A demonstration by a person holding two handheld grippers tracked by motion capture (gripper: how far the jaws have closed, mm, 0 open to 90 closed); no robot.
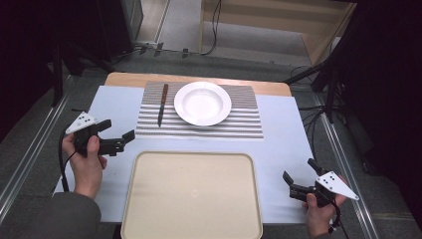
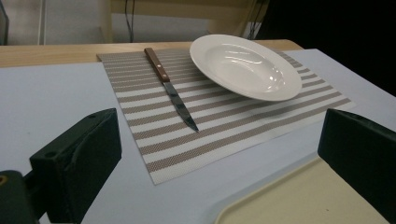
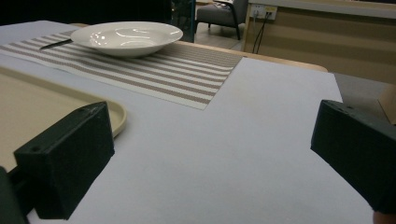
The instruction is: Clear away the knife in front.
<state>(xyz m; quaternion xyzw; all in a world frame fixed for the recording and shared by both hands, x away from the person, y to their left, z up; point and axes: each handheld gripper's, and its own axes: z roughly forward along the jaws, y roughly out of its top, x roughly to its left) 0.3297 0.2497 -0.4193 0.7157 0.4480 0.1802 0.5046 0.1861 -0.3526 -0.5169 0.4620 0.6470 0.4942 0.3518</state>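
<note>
From the left gripper [image 1: 115,133], held with its jaws wide apart, bare cloth runs toward one o'clock up to the striped mat [image 1: 199,130]; only the knife [image 1: 162,104] and, just beside it, the plate [image 1: 202,103] lie on that mat. At four o'clock the tray [image 1: 191,196] fills the near middle. The right gripper [image 1: 298,175], also spread, has bare cloth toward eleven o'clock; the gap between knife and plate looks narrow, perhaps.

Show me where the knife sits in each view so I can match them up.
High view: knife upper centre, on the striped mat, left of the plate.
Left gripper view: centre, left of the plate.
Right gripper view: blade tip at upper left, beyond the plate.
Shared landmark: the plate.
</note>
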